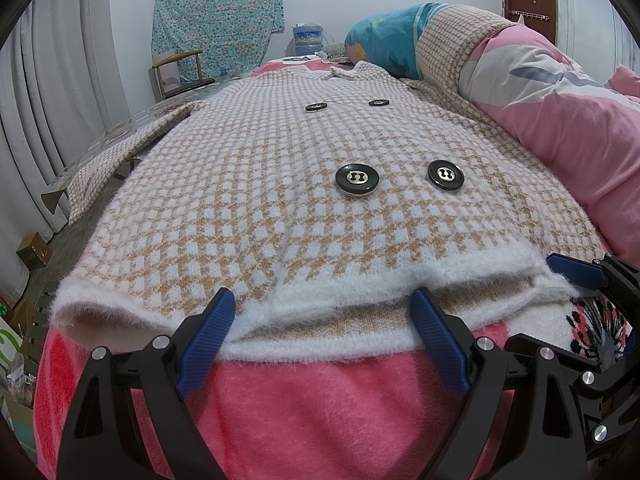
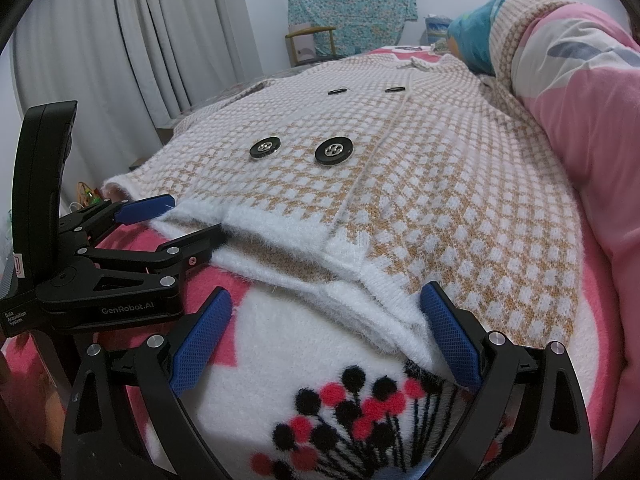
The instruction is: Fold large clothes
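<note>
A tan-and-white checked knit cardigan [image 1: 280,208] [image 2: 440,200] with large black buttons [image 1: 357,179] lies flat, front up, on a pink fleece blanket [image 1: 320,400]. My left gripper [image 1: 322,300] [image 2: 188,220] is open at the fluffy white hem, which runs between its blue fingers without being pressed. My right gripper [image 2: 326,294] [image 1: 576,276] is also open, at the hem's right part, with the hem's edge lying between its fingers. One sleeve [image 1: 120,152] trails off to the left. The other sleeve [image 1: 448,40] is draped up over the bedding on the right.
A rolled pink quilt [image 1: 560,112] [image 2: 580,80] and a teal pillow [image 1: 384,44] line the cardigan's right side. Grey curtains [image 1: 40,100], a chair [image 1: 176,68] and a hanging floral cloth [image 1: 220,20] stand beyond the bed. Cardboard boxes [image 1: 34,250] sit on the floor at left.
</note>
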The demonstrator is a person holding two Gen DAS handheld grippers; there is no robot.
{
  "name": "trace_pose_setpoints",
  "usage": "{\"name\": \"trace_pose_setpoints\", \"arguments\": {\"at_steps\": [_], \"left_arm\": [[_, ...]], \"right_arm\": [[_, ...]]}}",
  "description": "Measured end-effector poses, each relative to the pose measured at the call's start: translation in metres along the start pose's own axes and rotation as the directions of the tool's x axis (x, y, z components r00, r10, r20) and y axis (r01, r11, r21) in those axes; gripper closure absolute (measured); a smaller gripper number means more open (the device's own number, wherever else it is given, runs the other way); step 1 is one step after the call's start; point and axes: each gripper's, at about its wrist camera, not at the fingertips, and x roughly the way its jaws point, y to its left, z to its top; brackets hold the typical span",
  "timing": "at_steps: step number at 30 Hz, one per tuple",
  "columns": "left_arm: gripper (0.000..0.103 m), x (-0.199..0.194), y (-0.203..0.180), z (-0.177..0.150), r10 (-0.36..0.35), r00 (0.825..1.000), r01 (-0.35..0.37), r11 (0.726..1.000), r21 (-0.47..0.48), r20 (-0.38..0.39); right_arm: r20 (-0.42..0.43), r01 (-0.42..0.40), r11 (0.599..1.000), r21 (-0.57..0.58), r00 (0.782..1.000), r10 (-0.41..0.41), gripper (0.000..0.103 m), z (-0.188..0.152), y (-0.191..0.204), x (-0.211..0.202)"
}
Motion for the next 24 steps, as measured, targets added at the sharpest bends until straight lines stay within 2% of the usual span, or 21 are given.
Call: {"name": "trace_pose_setpoints", "arguments": {"at_steps": [24], "left_arm": [[0.015, 0.0003, -0.0022, -0.0019, 0.014, 1.0, -0.014, 1.0, 0.007, 0.009]], "right_arm": [[0.001, 0.0, 1.0, 0.0, 1.0, 0.0, 0.012, 0.0001, -0.0004, -0.0001]]}}
